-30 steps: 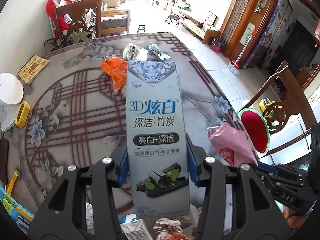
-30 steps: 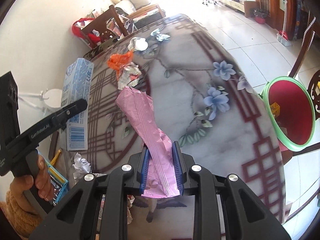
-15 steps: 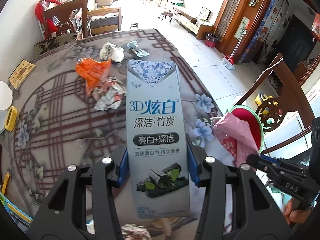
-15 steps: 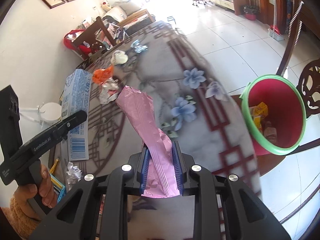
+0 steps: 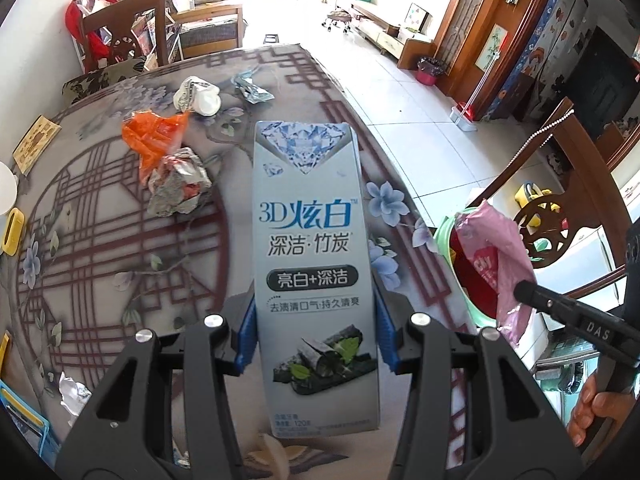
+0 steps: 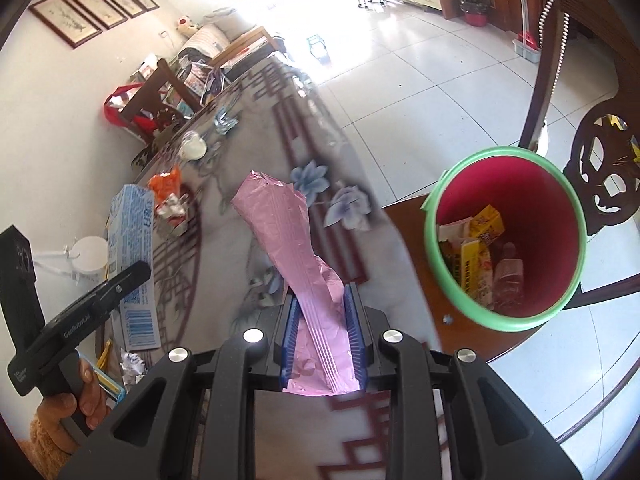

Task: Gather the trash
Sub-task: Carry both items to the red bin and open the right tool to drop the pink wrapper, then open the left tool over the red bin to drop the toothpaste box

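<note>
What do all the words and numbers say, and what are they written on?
"3D炫白", "深洁·竹炭", "亮白+深洁", "去渍清口气·持久清爽": toothpaste box in the left gripper.
"120", box's bottom edge; the rest there is too small.
"DAS": right gripper's side.
Pink wrapper, bin trash: unreadable.

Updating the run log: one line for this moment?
left tool: toothpaste box held | right tool: pink wrapper held | bin: not reached

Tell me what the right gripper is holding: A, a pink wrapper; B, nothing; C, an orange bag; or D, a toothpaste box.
A: the right gripper is shut on the pink wrapper, whose lower end sits clamped between the blue pads, while the toothpaste box is in the left gripper.
</note>
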The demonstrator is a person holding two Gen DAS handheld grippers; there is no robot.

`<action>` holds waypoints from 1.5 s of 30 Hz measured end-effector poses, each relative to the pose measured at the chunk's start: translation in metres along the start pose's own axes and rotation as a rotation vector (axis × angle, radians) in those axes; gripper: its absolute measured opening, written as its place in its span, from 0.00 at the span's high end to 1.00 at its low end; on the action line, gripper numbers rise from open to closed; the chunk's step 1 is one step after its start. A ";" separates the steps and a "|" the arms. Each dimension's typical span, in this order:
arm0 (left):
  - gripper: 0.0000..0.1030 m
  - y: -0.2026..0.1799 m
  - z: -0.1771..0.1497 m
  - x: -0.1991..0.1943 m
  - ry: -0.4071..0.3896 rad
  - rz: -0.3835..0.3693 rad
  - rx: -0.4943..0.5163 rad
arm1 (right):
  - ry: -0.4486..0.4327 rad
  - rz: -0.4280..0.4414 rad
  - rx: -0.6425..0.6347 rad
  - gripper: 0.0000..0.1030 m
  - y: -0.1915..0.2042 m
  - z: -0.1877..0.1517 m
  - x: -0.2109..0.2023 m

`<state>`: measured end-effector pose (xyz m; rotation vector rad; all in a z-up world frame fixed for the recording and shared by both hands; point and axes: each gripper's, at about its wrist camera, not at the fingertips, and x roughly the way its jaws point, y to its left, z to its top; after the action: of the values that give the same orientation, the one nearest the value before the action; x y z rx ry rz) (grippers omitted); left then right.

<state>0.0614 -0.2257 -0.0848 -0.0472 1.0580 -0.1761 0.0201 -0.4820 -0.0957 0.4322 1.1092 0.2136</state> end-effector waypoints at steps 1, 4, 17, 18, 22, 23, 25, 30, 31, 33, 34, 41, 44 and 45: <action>0.55 -0.003 0.001 0.001 0.001 0.001 0.001 | -0.001 0.001 0.004 0.78 -0.004 0.002 -0.001; 0.55 -0.016 0.004 0.005 0.008 0.004 0.008 | -0.008 0.002 0.018 0.78 -0.019 0.006 -0.007; 0.55 -0.080 0.015 0.030 0.043 -0.031 0.076 | -0.059 -0.048 0.129 0.78 -0.095 0.029 -0.030; 0.55 -0.087 0.017 0.033 0.047 -0.038 0.088 | -0.060 -0.054 0.141 0.78 -0.101 0.030 -0.031; 0.55 -0.108 0.022 0.041 0.055 -0.059 0.128 | -0.069 -0.074 0.176 0.78 -0.124 0.036 -0.033; 0.55 -0.113 0.023 0.044 0.059 -0.065 0.138 | -0.072 -0.081 0.184 0.78 -0.129 0.038 -0.034; 0.55 -0.124 0.025 0.049 0.067 -0.078 0.161 | -0.079 -0.095 0.192 0.78 -0.137 0.041 -0.034; 0.55 -0.161 0.032 0.069 0.095 -0.121 0.223 | -0.097 -0.141 0.230 0.75 -0.158 0.048 -0.030; 0.55 -0.169 0.034 0.072 0.096 -0.130 0.239 | -0.098 -0.149 0.244 0.69 -0.163 0.049 -0.029; 0.55 -0.188 0.037 0.078 0.091 -0.160 0.274 | -0.101 -0.163 0.262 0.45 -0.172 0.053 -0.028; 0.55 -0.197 0.039 0.080 0.089 -0.173 0.290 | -0.109 -0.177 0.262 0.38 -0.174 0.054 -0.029; 0.46 -0.255 0.039 0.099 0.112 -0.282 0.424 | -0.195 -0.289 0.285 0.35 -0.193 0.057 -0.058; 0.22 -0.262 0.034 0.096 0.090 -0.305 0.442 | -0.199 -0.307 0.304 0.34 -0.198 0.053 -0.064; 0.22 -0.261 0.033 0.093 0.086 -0.318 0.440 | -0.201 -0.311 0.306 0.34 -0.197 0.051 -0.065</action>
<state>0.1030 -0.4995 -0.1170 0.1923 1.0733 -0.7001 0.0285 -0.6950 -0.1095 0.5332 0.9974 -0.2717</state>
